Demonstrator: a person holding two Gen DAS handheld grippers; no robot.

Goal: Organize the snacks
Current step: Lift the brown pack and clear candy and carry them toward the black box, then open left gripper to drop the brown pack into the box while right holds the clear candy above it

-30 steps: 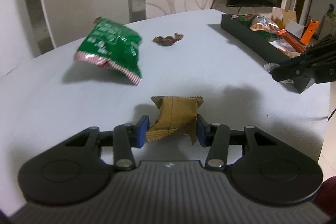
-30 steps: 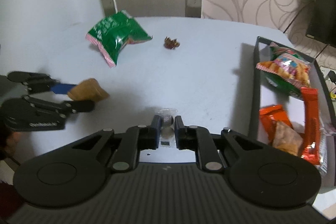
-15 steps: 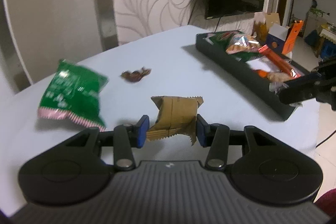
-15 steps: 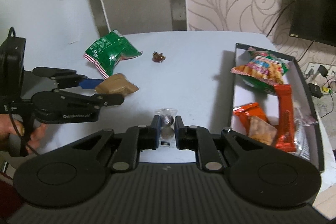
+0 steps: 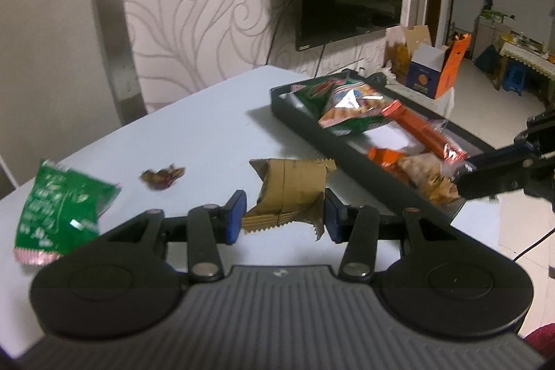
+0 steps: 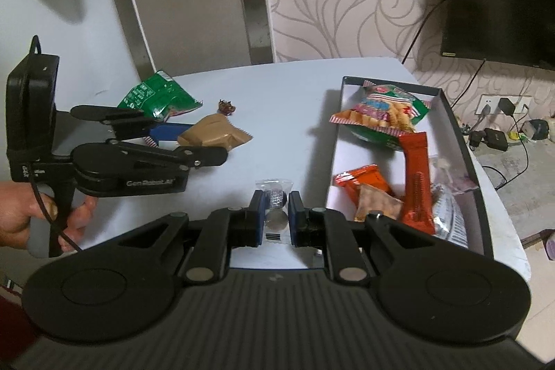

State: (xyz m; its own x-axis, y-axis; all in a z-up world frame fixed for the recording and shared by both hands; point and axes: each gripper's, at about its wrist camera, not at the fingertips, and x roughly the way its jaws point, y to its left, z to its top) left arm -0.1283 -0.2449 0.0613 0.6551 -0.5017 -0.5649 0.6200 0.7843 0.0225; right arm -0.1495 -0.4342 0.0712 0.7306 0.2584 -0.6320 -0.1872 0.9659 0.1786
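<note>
Tray [image 6: 464,141] sat at table's right edge w/ snacks inside, so I aimed both loads there. My left gripper [image 5: 282,215] clamped the brown packet [image 5: 291,193]; right gripper [image 6: 274,214] pinched the small clear packet [image 6: 275,196], both off the table.

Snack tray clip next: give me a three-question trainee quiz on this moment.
1. True or false: the left gripper holds a brown snack packet.
2. What does the right gripper hold? A) green bag B) small clear packet C) orange bar
3. Fill in: the green bag and the small dark candy lie on the ____, outside the tray.

Key: 1 true; 2 B, the small clear packet; 3 table.
</note>
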